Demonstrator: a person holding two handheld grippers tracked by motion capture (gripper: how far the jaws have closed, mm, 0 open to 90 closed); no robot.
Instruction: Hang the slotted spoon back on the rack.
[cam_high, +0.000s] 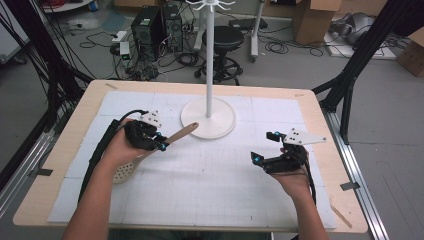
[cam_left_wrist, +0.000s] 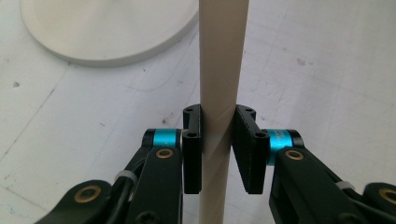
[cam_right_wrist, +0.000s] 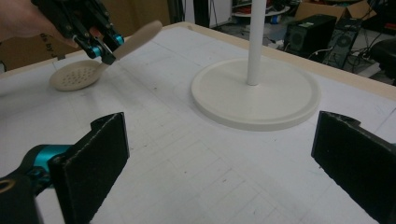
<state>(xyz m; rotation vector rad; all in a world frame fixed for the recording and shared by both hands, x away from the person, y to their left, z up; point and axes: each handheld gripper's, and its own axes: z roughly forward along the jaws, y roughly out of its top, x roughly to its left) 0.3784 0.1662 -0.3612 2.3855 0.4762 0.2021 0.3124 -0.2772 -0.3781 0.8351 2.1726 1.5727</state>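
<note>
Left gripper (cam_high: 161, 142) clamped on the handle of a beige slotted spoon (cam_high: 150, 155); in the left gripper view both black pads press the handle's sides, handle running straight up between them. Spoon tilted: perforated bowl low at about 7 o'clock from the gripper, touching or just above the white mat, handle tip raised toward 2 o'clock, ending just beside the stand base. Right gripper (cam_high: 265, 147) jaws wide apart, nothing between them, hovering over the mat at about 4 o'clock from the stand. White stand (cam_high: 208, 65): round flat base on the mat near worktop centre-rear, thin upright pole, hooks at the top. Nothing lies between the right gripper and the base. No containers on the worktop (cam_high: 75, 115); pale wood edge shows around the gridded white mat (cam_high: 210, 185). Off the worktop, at 12 o'clock: black stool (cam_high: 222, 42), computer towers (cam_high: 157, 25), loose cables on the floor, cardboard boxes (cam_high: 312, 20).
</note>
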